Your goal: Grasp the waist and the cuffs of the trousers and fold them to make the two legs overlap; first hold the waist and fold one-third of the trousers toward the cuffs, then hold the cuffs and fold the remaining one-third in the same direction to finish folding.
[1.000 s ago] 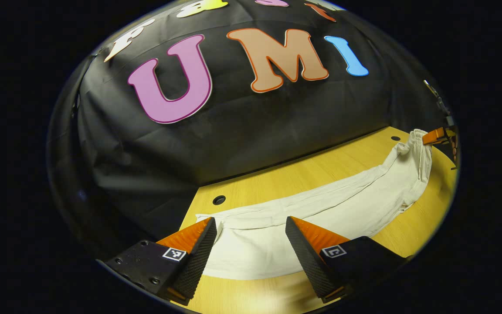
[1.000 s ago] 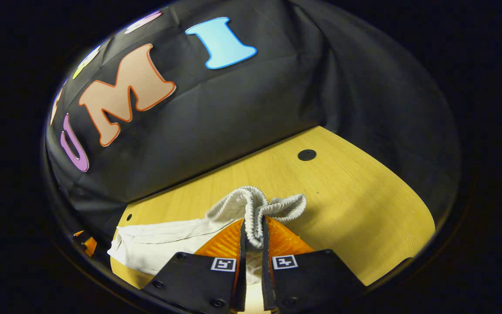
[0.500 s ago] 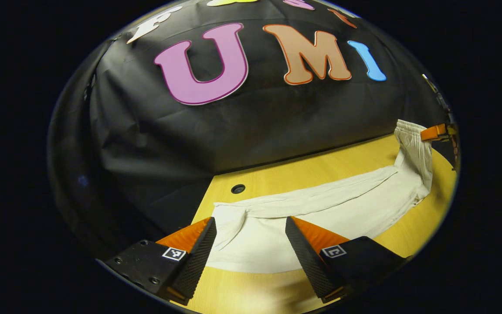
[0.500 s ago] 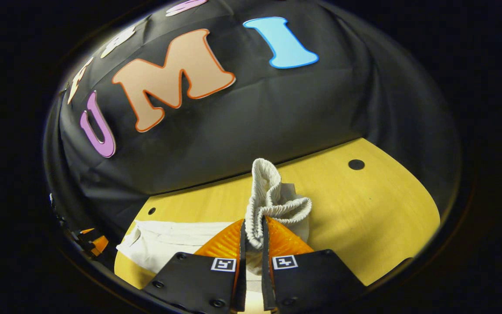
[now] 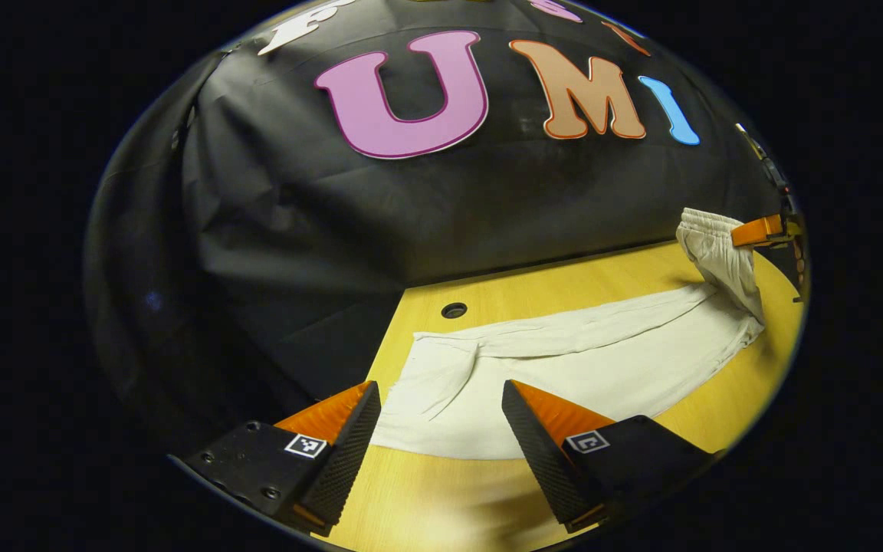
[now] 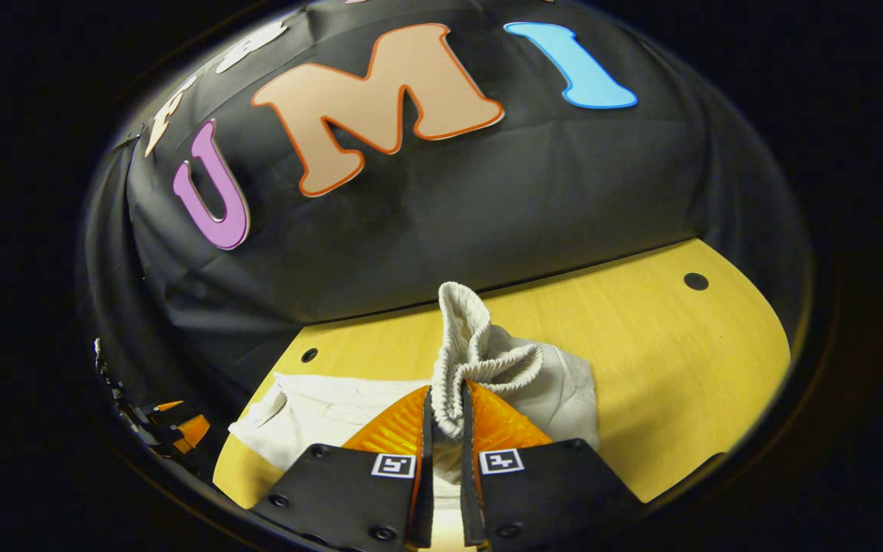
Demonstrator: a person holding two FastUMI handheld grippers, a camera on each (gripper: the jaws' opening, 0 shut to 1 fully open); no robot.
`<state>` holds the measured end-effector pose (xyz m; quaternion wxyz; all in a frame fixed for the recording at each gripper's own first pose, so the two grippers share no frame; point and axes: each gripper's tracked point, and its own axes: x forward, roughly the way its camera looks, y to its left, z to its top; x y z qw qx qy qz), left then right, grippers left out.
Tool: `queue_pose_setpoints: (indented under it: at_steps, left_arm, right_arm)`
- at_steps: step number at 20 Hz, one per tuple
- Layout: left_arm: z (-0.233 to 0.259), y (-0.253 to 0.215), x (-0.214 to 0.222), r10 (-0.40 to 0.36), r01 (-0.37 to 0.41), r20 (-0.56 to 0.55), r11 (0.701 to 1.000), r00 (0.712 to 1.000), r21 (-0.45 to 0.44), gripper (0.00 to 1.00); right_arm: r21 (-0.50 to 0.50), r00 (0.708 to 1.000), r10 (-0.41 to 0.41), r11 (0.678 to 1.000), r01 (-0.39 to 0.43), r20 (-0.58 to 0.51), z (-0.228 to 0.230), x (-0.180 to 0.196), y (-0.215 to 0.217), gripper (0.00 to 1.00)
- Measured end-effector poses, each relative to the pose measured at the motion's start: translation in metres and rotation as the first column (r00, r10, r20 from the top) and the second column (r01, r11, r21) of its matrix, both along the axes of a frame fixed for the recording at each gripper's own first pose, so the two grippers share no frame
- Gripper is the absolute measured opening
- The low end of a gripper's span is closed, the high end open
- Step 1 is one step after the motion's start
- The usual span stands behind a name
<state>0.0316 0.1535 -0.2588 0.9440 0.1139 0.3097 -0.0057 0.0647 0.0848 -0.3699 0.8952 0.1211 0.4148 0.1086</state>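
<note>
Currently my right gripper (image 6: pixel 445 418) has both fingers pinched tight on the ribbed elastic waist (image 6: pixel 472 345) of the white trousers (image 5: pixel 564 364), with the waistband bunched into a loop that stands up above the fingertips, clear of the wooden table (image 6: pixel 664 360). From the left gripper view I can see that same gripper at the far right edge, holding the waist end raised off the tabletop, with the fabric hanging down from it onto the table. Below the raised end, the trousers lie flat and stretched lengthwise across the table, legs running toward my left gripper (image 5: pixel 441 422). My left gripper's fingers are spread wide and hold nothing; they sit low over the near edge of the cuff end (image 5: pixel 430 376), one finger at each side of it, and I cannot tell whether they touch the cloth. That cuff end shows a diagonal crease near its corner. A small dark hole (image 5: pixel 454 310) sits in the table just beyond the cuffs, near the black cloth wall (image 5: pixel 411 222).
</note>
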Motion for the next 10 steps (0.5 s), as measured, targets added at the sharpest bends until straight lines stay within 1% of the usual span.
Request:
queue_pose_setpoints:
  at_steps: [3, 6, 9, 10]
  left_arm:
    - [-0.003, 0.018, -0.007, 0.009, -0.009, -0.009, 1.000, 1.000, 0.001, 0.97]
    - [-0.008, 0.034, -0.012, 0.020, -0.020, -0.018, 1.000, 1.000, -0.002, 0.97]
    - [-0.014, 0.050, -0.018, 0.026, -0.026, -0.026, 1.000, 0.999, -0.004, 0.97]
    - [-0.016, 0.054, -0.017, 0.027, -0.027, -0.029, 1.000, 0.999, -0.002, 0.97]
  right_arm:
    - [-0.006, 0.999, 0.037, 0.999, -0.037, -0.020, -0.014, -0.009, 0.031, 0.16]
    - [-0.007, 0.996, 0.071, 0.997, -0.071, -0.053, -0.033, -0.019, 0.051, 0.16]
    - [-0.050, 0.988, 0.119, 0.991, -0.125, -0.102, -0.063, -0.033, 0.069, 0.16]
    - [-0.063, 0.983, 0.134, 0.988, -0.142, -0.123, -0.074, -0.035, 0.076, 0.10]
